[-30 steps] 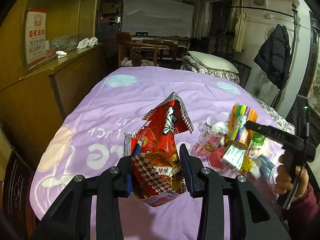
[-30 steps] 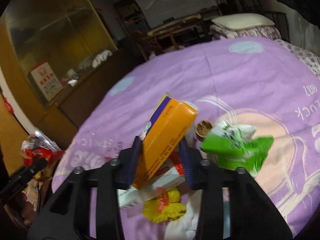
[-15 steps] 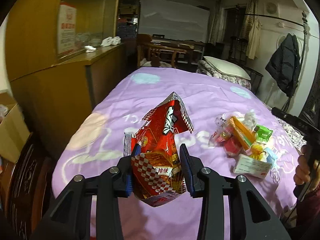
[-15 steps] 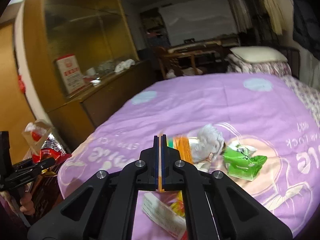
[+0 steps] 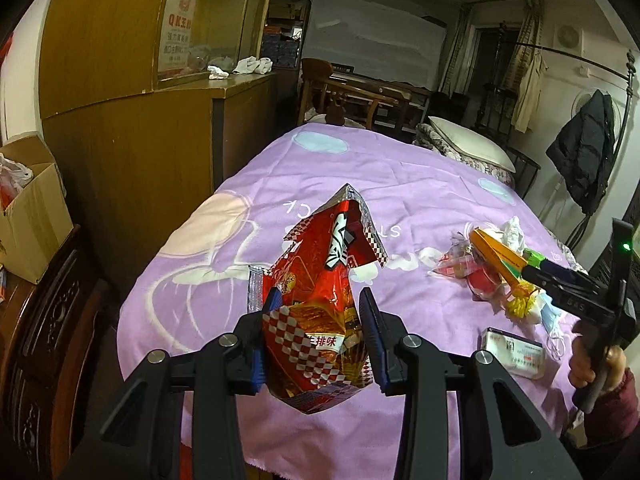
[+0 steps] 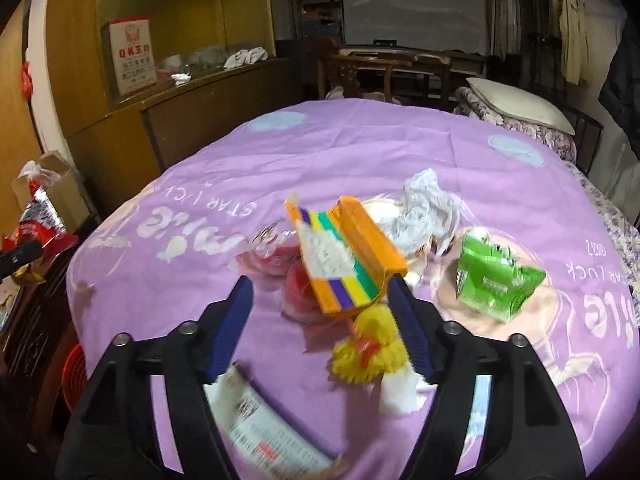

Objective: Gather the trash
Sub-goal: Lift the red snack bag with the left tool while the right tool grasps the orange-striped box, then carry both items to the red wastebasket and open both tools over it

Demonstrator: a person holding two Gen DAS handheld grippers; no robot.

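My left gripper [image 5: 318, 312] is shut on a red snack bag [image 5: 324, 292] and holds it above the near edge of the purple bed cover [image 5: 360, 176]. My right gripper [image 6: 320, 300] is open over the trash pile. An orange striped carton [image 6: 344, 256] lies tilted between its fingers, by the right finger. Around the carton lie a yellow pom-pom [image 6: 370, 350], a green packet [image 6: 496, 280], crumpled white paper [image 6: 426, 208], a red wrapper [image 6: 298, 284] and a white leaflet [image 6: 260, 420]. The pile also shows in the left wrist view [image 5: 492, 268].
An open cardboard box [image 5: 28, 216] with trash in it stands at the left on dark wooden furniture [image 5: 44, 340]. A wooden cabinet [image 5: 132, 132] runs along the bed's left side. A red basket [image 6: 74, 376] sits on the floor. A pillow [image 5: 468, 144] lies at the far end.
My right gripper held the orange carton, then shut fully, and now stands open over it. My left gripper has drawn back toward the bed's near left edge, the red bag still in it.
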